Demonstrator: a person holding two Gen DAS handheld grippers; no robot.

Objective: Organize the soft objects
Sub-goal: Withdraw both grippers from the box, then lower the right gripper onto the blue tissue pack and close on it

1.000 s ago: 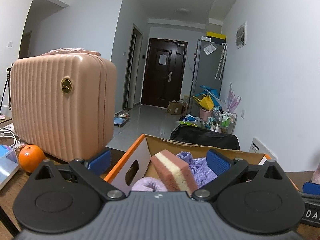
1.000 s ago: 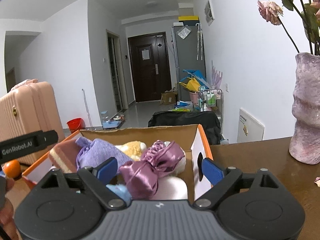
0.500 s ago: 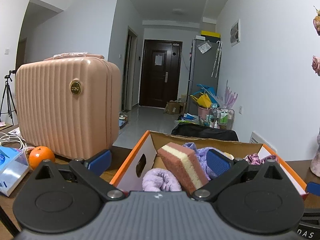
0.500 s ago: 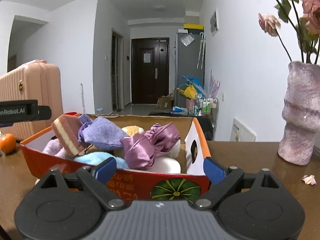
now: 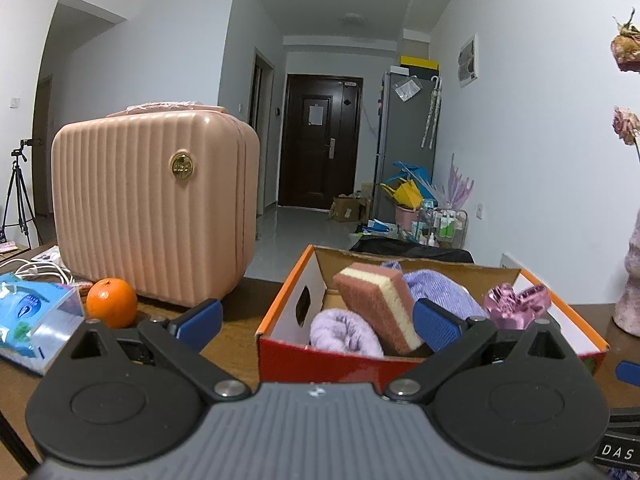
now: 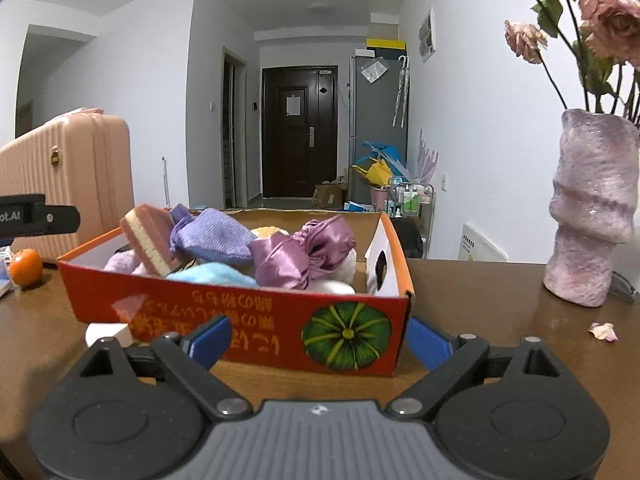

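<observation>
The right gripper (image 6: 318,338) hangs low over the table (image 6: 500,300), jaws wide with nothing gripped, the box's front wall just ahead of them. The left gripper (image 5: 318,320) is likewise wide and empty, its tips at the box's left end. The box (image 6: 240,316), red with a pumpkin print, sits on the table and holds the soft things: a sponge (image 5: 378,306) leaning upright, a lilac cloth (image 6: 212,240), a satin scrunchie (image 6: 300,254), a blue plush (image 6: 212,274). Left of the box lie an orange (image 5: 112,302) and a tissue pack (image 5: 34,320); behind them stands a pink case (image 5: 152,208). A vase (image 6: 592,212) stands at right.
</observation>
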